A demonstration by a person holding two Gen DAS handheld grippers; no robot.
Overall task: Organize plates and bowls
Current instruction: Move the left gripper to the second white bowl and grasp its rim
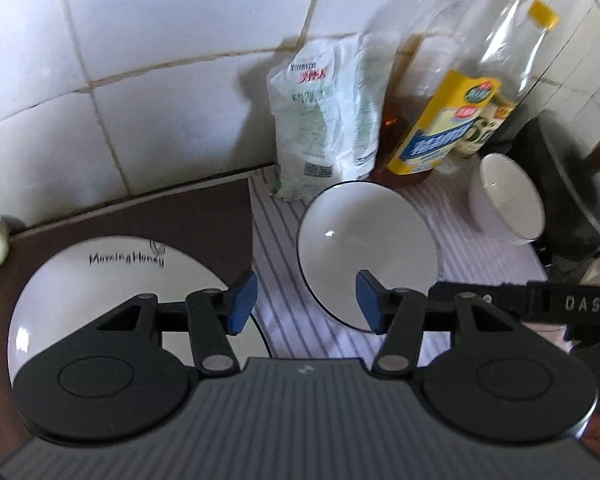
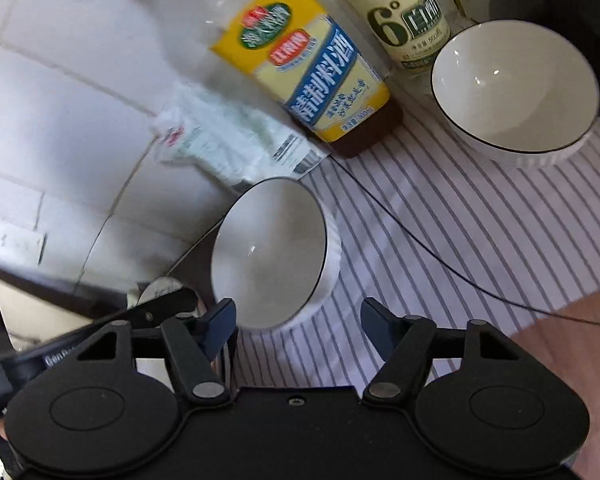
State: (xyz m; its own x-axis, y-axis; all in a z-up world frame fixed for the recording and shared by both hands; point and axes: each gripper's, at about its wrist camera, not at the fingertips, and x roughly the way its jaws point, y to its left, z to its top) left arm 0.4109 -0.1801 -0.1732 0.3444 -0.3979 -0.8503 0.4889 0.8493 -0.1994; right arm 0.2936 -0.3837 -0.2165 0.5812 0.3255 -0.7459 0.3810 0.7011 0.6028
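Two bowls sit on the striped cloth that covers part of the counter, so I'll use that cloth as the landmark. The near bowl is white with a thin dark rim and rests at the cloth's left edge, right in front of the right tongs. The far bowl is at the cloth's back right corner, well apart from the first one.

Off the cloth to its left, on a dark brown mat, there's a white plate with "Morning Honey" written on it, partly hidden under the left tongs.

Behind the cloth, against the tiled wall, stand a yellow-label bottle, a pale-label bottle and a white bag. A thin black cord trails across the cloth.

Left tongs are about halfway apart, nothing between the blue pads, hanging over the cloth's left edge. Right tongs are spread fairly wide too, holding nothing, with the near bowl just ahead of the fingertips and not touched.
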